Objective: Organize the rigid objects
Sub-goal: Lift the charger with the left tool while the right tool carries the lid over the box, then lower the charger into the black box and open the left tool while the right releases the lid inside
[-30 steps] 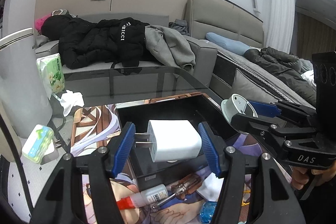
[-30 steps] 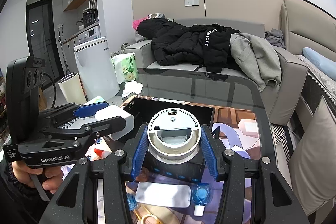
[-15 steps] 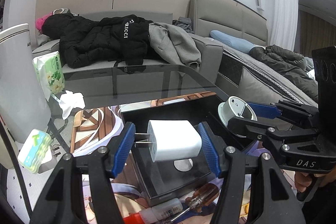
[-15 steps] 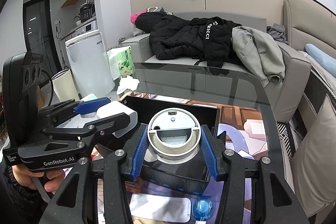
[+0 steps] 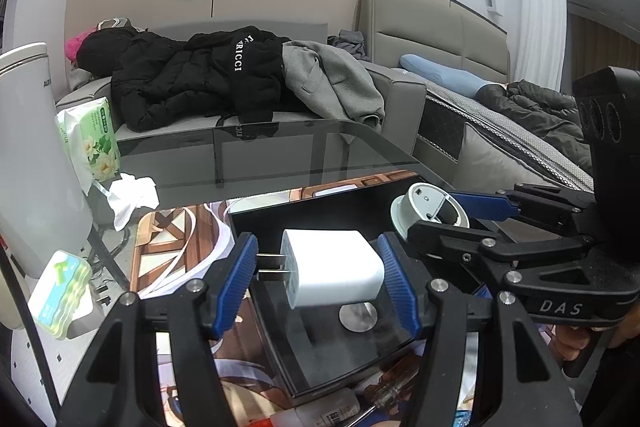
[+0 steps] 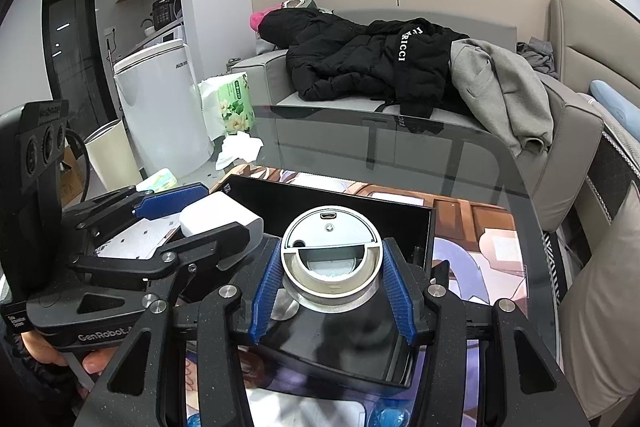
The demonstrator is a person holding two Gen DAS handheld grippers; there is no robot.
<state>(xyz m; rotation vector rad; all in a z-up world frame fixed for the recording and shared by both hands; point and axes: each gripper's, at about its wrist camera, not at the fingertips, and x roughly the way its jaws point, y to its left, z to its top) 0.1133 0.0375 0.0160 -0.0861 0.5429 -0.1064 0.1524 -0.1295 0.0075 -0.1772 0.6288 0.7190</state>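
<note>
My left gripper [image 5: 320, 279] is shut on a white plug charger [image 5: 334, 273], prongs pointing left, held above the black tray [image 5: 304, 211]. My right gripper [image 6: 330, 287] is shut on a round grey-and-white device [image 6: 330, 255] and holds it over the same black tray [image 6: 320, 199]. A round metal disc [image 5: 358, 315] lies on the tray floor under the charger. Each gripper shows in the other's view, the right one [image 5: 452, 211] to the right, the left one [image 6: 180, 211] to the left.
The tray sits on a printed mat [image 5: 180, 239] on a glass table [image 5: 280, 147]. A glue bottle [image 5: 320, 413] and a screwdriver [image 5: 396, 387] lie at the tray's near edge. Tissue packs [image 5: 90, 143], a white appliance [image 6: 160, 107] and a sofa with coats [image 6: 380, 59] stand beyond.
Both grippers have moved forward over the black tray with their objects still held. The metal disc on the tray floor has come into view under the charger.
</note>
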